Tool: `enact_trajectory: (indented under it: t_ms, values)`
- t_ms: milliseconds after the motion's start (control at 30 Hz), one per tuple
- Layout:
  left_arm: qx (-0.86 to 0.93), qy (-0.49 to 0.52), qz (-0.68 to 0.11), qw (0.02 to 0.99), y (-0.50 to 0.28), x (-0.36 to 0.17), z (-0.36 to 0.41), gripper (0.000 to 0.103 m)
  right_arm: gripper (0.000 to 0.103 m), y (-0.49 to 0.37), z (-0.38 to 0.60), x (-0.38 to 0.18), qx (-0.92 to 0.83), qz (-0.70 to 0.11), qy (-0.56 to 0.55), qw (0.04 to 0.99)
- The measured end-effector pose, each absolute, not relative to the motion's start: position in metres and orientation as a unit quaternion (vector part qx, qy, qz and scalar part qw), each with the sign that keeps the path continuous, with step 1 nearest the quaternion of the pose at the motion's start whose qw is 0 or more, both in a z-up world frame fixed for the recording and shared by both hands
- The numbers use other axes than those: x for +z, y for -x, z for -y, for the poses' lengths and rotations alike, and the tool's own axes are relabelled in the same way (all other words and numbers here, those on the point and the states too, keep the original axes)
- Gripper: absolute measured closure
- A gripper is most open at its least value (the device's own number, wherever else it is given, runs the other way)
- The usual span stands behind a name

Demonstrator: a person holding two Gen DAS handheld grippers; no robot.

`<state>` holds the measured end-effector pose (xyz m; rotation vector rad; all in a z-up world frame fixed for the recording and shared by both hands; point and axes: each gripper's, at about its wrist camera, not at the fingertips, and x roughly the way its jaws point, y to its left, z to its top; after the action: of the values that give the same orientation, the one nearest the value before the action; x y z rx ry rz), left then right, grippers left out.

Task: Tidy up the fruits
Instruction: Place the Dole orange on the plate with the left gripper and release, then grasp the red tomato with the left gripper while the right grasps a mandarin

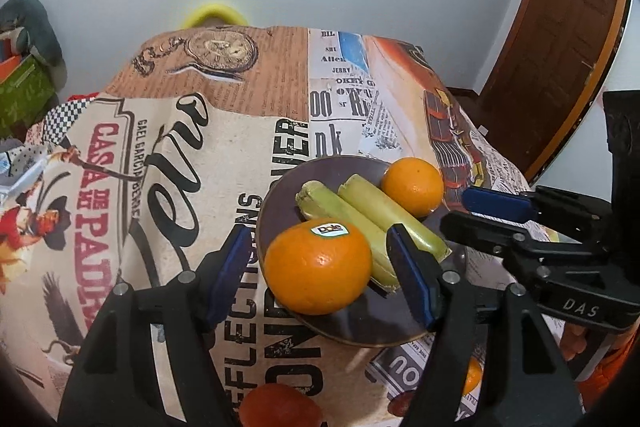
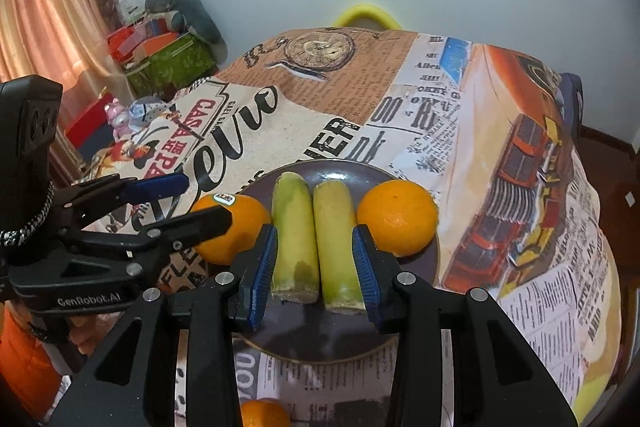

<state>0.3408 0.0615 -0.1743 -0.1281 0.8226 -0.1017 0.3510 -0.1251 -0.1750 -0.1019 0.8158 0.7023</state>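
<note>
Your left gripper [image 1: 320,267] stands spread around the stickered orange [image 1: 318,266] on the plate [image 2: 434,259], pads not touching; your right gripper [image 2: 316,271] is spread around the two green bananas [image 2: 312,227]. The orange looks firm, round and likely to roll, so take it across its widest middle. The bananas look stiff; grip one mid-length, gently.

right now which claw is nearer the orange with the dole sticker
Left. The left claw straddles the stickered orange, fingers on both sides. The right claw brackets the two green stalks beside it.
</note>
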Motion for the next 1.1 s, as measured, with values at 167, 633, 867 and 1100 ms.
enact_trajectory:
  t_ms: [167,633,867,1100]
  values:
    - [-0.043,0.054,-0.391,0.918,-0.325,-0.163,-0.060,0.034,0.068,-0.341,0.135,-0.167,0.325,-0.383,0.045,0.863]
    - [-0.020,0.055,-0.380,0.923,-0.254,-0.140,-0.068,0.034,0.061,-0.278,0.153,-0.149,0.304,-0.362,0.063,0.879]
    - [-0.011,0.054,-0.397,0.916,-0.232,-0.152,-0.071,0.034,0.056,-0.252,0.157,-0.157,0.297,-0.370,0.063,0.878]
    - [-0.005,0.058,-0.427,0.903,-0.219,-0.181,-0.075,0.034,0.050,-0.242,0.156,-0.182,0.290,-0.395,0.066,0.869]
